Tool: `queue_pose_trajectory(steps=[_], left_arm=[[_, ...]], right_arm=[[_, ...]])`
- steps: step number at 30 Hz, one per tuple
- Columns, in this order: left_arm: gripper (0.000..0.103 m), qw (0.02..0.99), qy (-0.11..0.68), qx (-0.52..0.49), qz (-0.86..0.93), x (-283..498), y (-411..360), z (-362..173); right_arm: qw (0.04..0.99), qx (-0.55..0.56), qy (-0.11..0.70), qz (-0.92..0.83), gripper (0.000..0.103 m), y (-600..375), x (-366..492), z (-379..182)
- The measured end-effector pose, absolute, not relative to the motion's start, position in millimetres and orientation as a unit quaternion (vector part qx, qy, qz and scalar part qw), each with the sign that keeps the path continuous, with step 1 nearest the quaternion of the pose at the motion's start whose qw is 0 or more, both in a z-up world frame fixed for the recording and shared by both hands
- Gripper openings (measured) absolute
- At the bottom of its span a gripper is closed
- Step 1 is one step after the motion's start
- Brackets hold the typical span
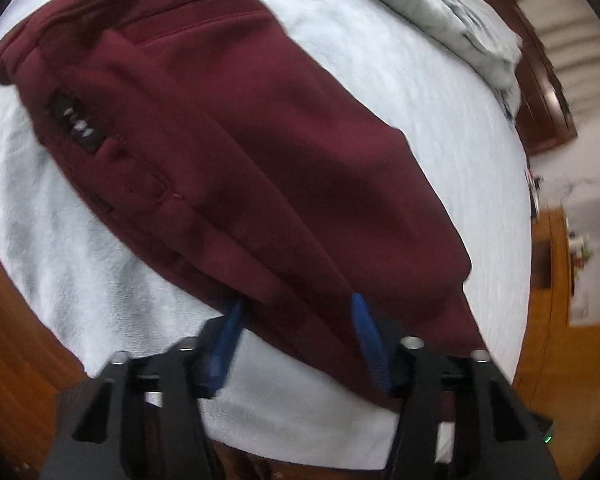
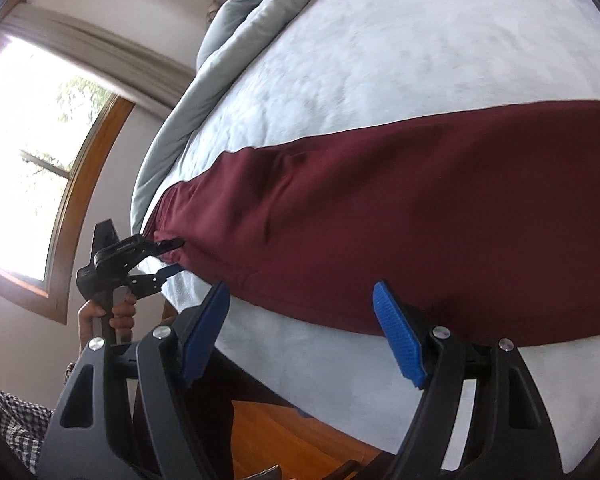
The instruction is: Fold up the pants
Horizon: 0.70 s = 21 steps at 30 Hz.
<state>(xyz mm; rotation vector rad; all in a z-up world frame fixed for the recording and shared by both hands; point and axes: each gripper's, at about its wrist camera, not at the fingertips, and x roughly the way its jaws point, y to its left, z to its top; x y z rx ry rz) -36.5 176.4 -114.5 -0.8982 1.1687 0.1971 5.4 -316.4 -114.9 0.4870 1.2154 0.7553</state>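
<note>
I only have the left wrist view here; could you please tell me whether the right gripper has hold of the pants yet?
Observer: No. The right gripper is open, its fingers apart at the near edge of the pants.
Operator: Thank you. Where along the pants is it?
Observer: At the leg, farther from the cuff than the left gripper, which sits at the cuff by the edge of the bed.
Operator: What lies beyond that edge?
Observer: A bright window with a wooden frame.
</note>
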Motion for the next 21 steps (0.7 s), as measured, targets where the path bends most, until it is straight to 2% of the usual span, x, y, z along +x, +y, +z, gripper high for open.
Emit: queue_pose_trajectory(steps=[1,4,5,6,7,9,12,17,21], left_arm=[[0.034,0.734,0.53,-0.414,0.095,-37,180,-114],[0.023,0.726,0.558,-0.38,0.129,-40,181,-119],[0.025,0.722,0.569,-0.368,0.14,-41,181,-124],[0.035,0.719,0.577,-0.358,0.15,-41,181,-131],[0.038,0.72,0.576,-0.355,0.153,-41,181,-132],[0.039,0.73,0.566,-0.353,0.149,-37,181,-126],[0.048,0.749,0.554,-0.333,0.145,-28,168,-102],[0.05,0.779,0.543,-0.299,0.096,-22,103,-78],[0.05,0.816,0.532,-0.226,0.011,0,25,-76]], right_arm=[[0.728,0.224,0.551,0.34,0.075,-323,6,-116],[0.729,0.242,0.547,0.331,0.075,-334,9,-122],[0.729,0.247,0.547,0.328,0.075,-339,10,-123],[0.731,0.248,0.548,0.322,0.075,-337,12,-122],[0.734,0.248,0.548,0.315,0.075,-340,12,-123],[0.737,0.252,0.548,0.306,0.075,-350,13,-121],[0.745,0.248,0.548,0.288,0.076,-368,14,-115],[0.744,0.256,0.571,0.233,0.077,-416,2,-113],[0.739,0.275,0.588,0.182,0.079,-453,-8,-124]])
